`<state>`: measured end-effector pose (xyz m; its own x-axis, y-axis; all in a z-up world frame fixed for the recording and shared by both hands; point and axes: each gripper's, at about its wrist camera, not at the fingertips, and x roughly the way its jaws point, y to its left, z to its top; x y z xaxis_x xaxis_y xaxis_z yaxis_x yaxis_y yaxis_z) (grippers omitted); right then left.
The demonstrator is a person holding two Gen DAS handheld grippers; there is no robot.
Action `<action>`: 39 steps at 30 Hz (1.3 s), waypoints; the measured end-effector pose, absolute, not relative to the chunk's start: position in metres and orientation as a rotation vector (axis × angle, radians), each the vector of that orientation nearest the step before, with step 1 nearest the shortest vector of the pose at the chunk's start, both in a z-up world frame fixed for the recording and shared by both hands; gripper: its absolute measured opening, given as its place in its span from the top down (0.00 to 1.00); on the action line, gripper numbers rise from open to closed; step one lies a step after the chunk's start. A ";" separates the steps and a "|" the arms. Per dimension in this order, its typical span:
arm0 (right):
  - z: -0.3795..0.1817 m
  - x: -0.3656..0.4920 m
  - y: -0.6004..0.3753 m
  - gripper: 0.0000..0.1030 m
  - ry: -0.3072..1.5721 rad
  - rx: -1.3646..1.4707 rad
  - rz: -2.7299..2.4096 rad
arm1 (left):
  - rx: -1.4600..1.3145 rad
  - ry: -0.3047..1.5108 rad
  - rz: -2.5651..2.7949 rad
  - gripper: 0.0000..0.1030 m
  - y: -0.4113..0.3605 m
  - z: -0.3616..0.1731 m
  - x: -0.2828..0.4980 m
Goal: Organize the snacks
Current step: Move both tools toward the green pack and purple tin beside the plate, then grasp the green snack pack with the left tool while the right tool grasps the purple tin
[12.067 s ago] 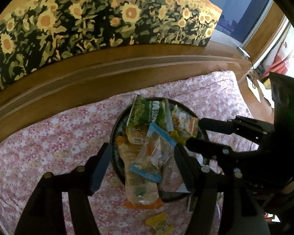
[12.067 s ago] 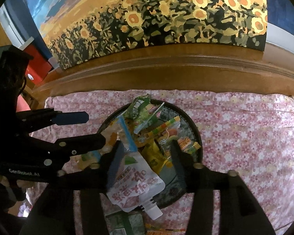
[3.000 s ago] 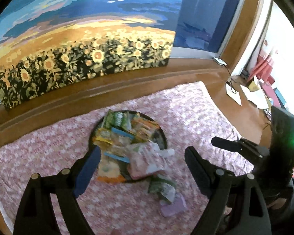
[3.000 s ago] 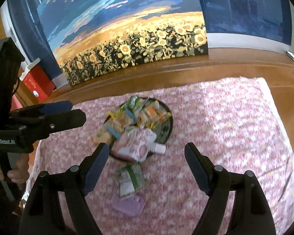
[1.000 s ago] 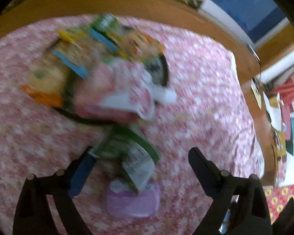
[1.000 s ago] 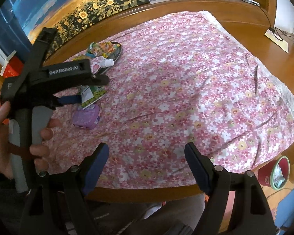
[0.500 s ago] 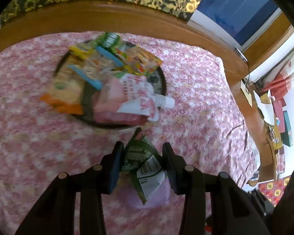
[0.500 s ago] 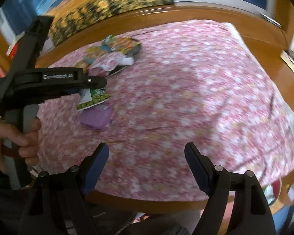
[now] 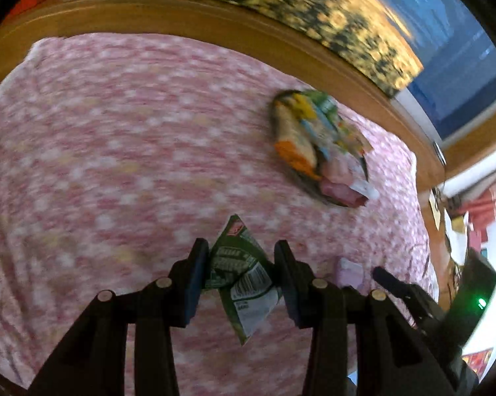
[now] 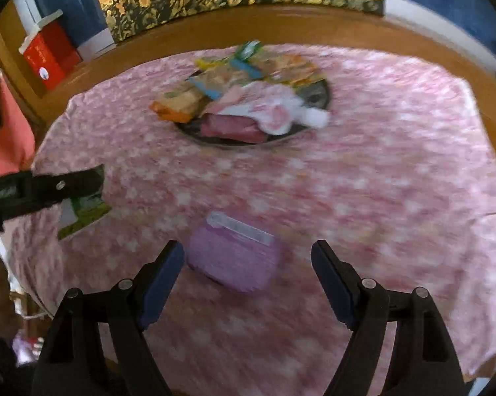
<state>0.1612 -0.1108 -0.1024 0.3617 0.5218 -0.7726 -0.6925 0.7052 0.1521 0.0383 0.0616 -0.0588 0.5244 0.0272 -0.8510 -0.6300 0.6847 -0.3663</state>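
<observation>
My wooden table (image 10: 363, 26) wears a pink floral cloth (image 10: 380, 151); on the cloth sit a dark round tray (image 10: 317, 94) of snacks and a purple pouch (image 10: 231, 257) nearer me.

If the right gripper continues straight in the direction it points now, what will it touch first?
Most likely the purple pouch, which lies on the floral tablecloth just ahead of the open right gripper, slightly toward its left finger. Depth is unclear in the blurred view, so it could pass just beside the pouch and meet the cloth.
</observation>
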 end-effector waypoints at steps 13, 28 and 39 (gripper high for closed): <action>-0.113 0.151 -0.090 0.06 0.855 -0.271 0.797 | -0.705 0.926 0.434 0.57 0.070 -0.049 0.023; -0.102 0.144 -0.136 0.80 0.895 -0.218 0.741 | -0.667 0.985 0.335 0.58 0.055 -0.054 0.041; -0.093 0.144 -0.119 0.18 0.816 -0.283 0.752 | -0.654 0.979 0.309 0.57 0.055 -0.049 0.045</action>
